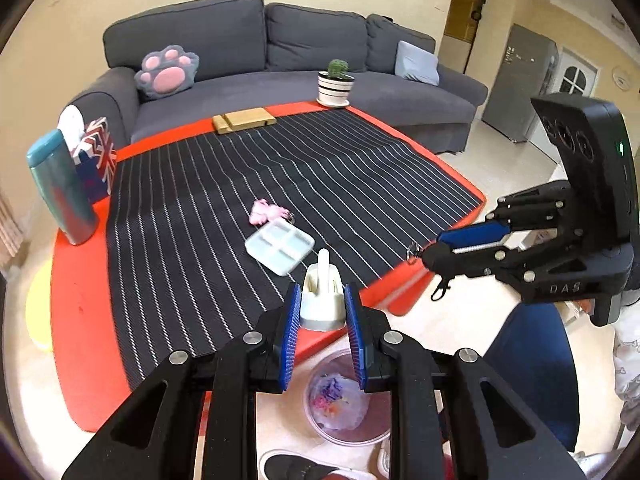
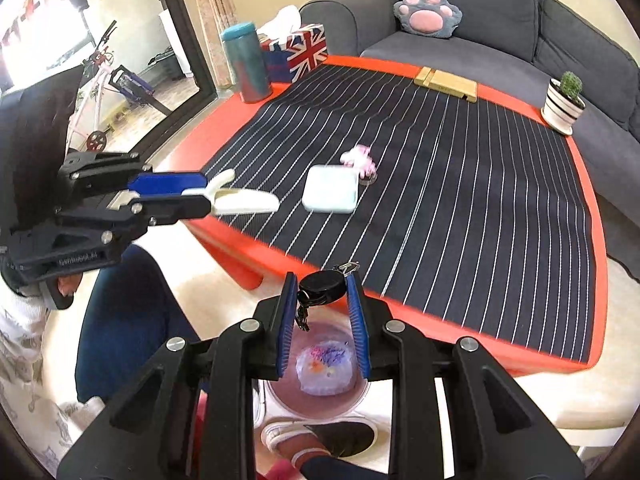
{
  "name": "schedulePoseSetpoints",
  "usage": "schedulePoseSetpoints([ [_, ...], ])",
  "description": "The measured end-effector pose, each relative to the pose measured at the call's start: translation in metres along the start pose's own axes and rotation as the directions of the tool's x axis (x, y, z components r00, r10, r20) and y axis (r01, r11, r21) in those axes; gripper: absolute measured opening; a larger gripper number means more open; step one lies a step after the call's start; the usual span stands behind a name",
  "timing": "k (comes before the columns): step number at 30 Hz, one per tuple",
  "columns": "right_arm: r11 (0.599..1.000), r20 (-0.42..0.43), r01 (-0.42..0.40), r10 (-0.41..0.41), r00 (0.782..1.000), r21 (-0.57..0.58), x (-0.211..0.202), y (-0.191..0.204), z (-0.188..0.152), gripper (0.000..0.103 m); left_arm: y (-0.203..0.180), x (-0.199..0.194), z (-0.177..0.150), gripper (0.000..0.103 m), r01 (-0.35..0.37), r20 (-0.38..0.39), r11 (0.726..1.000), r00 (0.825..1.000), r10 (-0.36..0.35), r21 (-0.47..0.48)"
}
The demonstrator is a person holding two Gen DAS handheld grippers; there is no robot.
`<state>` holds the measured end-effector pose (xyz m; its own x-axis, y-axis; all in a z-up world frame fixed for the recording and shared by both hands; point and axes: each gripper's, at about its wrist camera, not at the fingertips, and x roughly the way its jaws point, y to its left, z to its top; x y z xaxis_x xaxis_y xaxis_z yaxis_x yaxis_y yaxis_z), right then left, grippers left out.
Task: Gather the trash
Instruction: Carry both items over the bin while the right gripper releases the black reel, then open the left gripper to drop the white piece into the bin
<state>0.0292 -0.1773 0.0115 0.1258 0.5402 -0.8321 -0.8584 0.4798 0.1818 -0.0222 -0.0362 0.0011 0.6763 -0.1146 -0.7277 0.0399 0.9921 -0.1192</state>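
Left gripper pinches a white plastic holder over the near edge of the orange table; right gripper pinches a black key fob with keys dangling, just off the table's front edge. Both hang above the trash bin on the floor, which already holds colourful scraps. Striped mat is mostly bare: only a pale tray and a pink toy mid-mat, well apart from both grippers. "DAS" reads on the right gripper's body. Union Jack tissue box sits at the far corner.
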Motion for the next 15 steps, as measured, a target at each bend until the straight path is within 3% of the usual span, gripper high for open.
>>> schedulePoseSetpoints([
  [12,0.997,-0.097,-0.071,0.070,0.993,-0.001,0.025,0.016,-0.051,0.026,-0.013,0.004,-0.029,0.022,0.034,-0.048,0.999,0.998,-0.034,0.007],
  [13,0.997,-0.097,-0.072,0.072,0.993,0.006,0.026,0.015,-0.052,0.028,-0.014,0.004,-0.030,0.022,0.035,-0.049,0.999,0.998,-0.034,0.007],
  [15,0.998,-0.094,-0.061,0.062,0.994,0.012,0.027,0.013,-0.052,0.056,-0.013,0.004,-0.031,0.022,0.035,-0.052,0.999,0.998,-0.035,0.006],
])
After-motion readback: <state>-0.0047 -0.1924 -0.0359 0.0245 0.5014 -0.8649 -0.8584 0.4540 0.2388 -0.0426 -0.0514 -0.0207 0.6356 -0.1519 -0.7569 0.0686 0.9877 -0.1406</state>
